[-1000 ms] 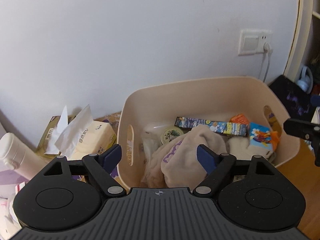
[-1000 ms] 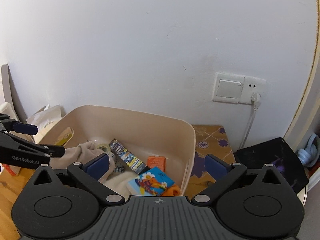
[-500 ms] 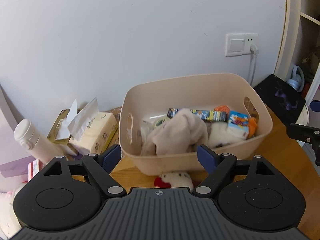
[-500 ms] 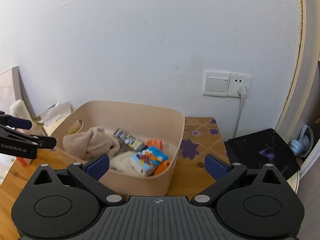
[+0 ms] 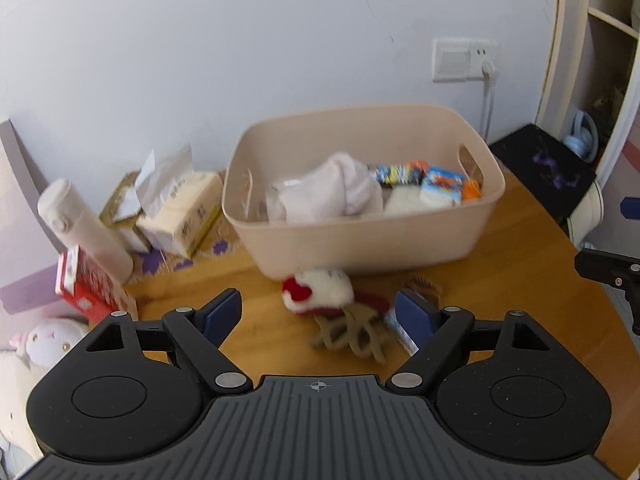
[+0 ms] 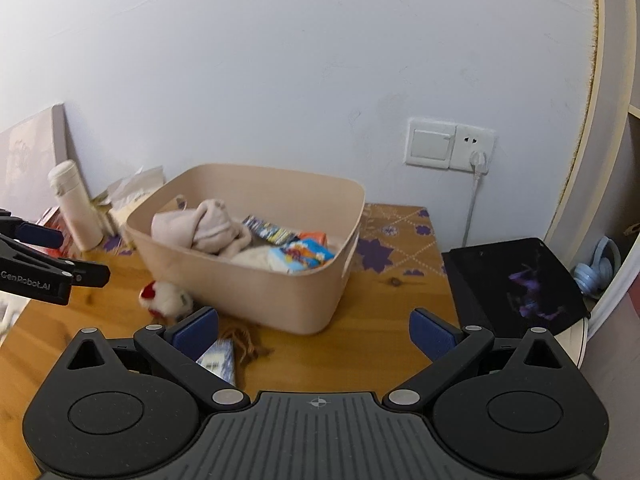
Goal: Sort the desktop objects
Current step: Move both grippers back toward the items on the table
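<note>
A beige plastic bin (image 5: 368, 240) (image 6: 256, 284) stands on the wooden desk against the wall. It holds a pinkish cloth (image 5: 336, 192) (image 6: 204, 228), colourful packets (image 5: 440, 180) (image 6: 300, 256) and a long printed box (image 5: 394, 172). In front of it lie a white and red plush toy (image 5: 318, 290) (image 6: 166, 298), a tan hair claw (image 5: 352, 334) and a blue-white packet (image 6: 218, 360). My left gripper (image 5: 318, 314) is open and empty above the plush and claw. My right gripper (image 6: 314, 332) is open and empty before the bin's front right corner.
A tissue pack (image 5: 180, 212), a white bottle (image 5: 84, 228) and a red box (image 5: 86, 284) stand left of the bin. A black pad (image 6: 516, 280) and blue headphones (image 6: 596, 268) lie at the right. A wall socket with cable (image 6: 450, 148) is behind.
Both grippers have pulled back and up from the bin. The plush toy, hair claw and packet in front of the bin have come into view. Both stay open.
</note>
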`<act>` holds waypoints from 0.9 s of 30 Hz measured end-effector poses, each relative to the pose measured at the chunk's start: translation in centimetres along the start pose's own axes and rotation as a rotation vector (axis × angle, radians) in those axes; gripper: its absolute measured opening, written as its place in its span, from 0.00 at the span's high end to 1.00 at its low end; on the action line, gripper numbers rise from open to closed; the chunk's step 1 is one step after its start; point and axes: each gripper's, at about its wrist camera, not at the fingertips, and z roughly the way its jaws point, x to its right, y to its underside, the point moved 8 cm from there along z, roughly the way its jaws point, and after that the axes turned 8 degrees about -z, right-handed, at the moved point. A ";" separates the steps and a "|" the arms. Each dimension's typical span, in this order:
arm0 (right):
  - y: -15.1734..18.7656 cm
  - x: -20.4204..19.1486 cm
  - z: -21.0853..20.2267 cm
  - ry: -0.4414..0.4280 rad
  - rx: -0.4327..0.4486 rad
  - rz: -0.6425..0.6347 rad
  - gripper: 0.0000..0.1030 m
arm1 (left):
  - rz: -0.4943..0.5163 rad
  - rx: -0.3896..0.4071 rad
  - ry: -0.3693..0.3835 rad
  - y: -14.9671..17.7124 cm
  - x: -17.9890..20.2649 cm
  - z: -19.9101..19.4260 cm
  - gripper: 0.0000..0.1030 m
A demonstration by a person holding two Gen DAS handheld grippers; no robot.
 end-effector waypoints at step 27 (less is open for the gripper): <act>7.0 -6.1 6.5 -0.103 -0.228 -0.142 0.00 | -0.056 -0.210 0.036 7.6 0.0 6.3 0.17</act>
